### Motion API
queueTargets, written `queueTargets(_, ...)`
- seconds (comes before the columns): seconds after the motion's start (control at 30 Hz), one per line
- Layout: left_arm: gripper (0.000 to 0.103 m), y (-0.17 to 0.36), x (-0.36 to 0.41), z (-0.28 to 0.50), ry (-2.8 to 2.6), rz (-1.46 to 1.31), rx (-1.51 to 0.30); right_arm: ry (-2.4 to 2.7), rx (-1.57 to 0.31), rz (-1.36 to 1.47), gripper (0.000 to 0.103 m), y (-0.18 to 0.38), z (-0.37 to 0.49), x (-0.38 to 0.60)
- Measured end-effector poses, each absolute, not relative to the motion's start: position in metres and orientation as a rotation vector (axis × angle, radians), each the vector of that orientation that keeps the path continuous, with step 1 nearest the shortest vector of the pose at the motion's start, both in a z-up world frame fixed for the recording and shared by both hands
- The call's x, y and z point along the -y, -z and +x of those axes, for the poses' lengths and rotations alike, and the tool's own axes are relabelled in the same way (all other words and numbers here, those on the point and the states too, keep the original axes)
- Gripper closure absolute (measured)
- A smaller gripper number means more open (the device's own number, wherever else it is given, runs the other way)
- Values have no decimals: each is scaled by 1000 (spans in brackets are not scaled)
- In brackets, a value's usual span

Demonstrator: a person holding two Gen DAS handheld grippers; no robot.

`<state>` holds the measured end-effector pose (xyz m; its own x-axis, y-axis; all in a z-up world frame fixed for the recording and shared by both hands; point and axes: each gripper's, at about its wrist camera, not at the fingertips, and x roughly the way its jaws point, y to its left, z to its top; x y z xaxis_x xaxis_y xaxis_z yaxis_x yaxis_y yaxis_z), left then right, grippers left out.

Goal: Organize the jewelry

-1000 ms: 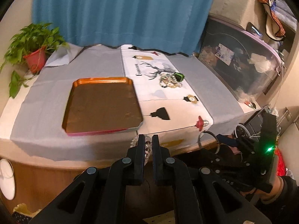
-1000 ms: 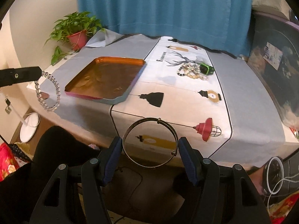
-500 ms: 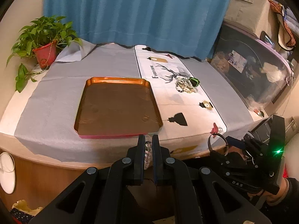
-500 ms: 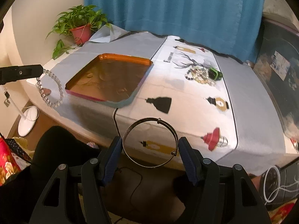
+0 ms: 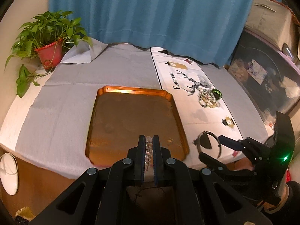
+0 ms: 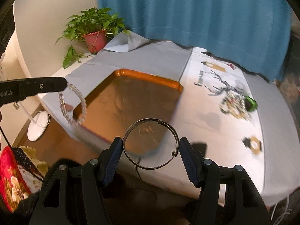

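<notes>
In the left wrist view, the left gripper point(image 5: 149, 142) is pinching the beaded bracelet point(image 5: 149, 147) edge-on between its fingers, at lower centre. A second ago it sat short of the table edge; now it hangs over the near end of the orange tray point(image 5: 105, 91), so a drop looks close.

In the right wrist view, the right gripper point(image 6: 151, 146) clamps the metal bangle point(image 6: 151, 143) across its width, ring lying nearly flat with its opening facing up, at lower centre. It has advanced over the tray's near corner. At left, the bracelet dangles as a loop, long axis vertical. The remaining jewelry pile point(image 6: 234, 105) sits at right, on the printed runner point(image 6: 206, 101).
</notes>
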<state>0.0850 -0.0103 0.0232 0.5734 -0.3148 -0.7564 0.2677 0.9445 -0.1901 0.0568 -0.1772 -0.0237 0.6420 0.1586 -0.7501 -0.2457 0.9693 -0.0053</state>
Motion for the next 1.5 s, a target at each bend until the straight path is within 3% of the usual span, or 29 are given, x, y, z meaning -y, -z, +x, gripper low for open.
queueTargets(0.6, 97, 32, 16, 187, 288, -22, -966, -258, -922, -106, 40, 83, 156, 154)
queueTargets(0.67, 86, 36, 11, 192, 246, -17, -961, -257, -932, -106, 38, 88, 160, 154)
queueTargets(0.7, 57, 39, 9, 195, 221, -9, -975, -253, -939, -109, 36, 90, 162, 154)
queueTargets(0.73, 17, 43, 6, 197, 186, 3, -994, -243, -948, -117, 25, 92, 164, 155)
queueTargets(0.77, 7, 45, 3, 196, 121, 22, -994, -231, -950, -122, 21, 93, 164, 156)
queueTargets(1.5, 6, 15, 20, -19, 73, 66, -915, -106, -872, -81, 18, 23, -24, 195)
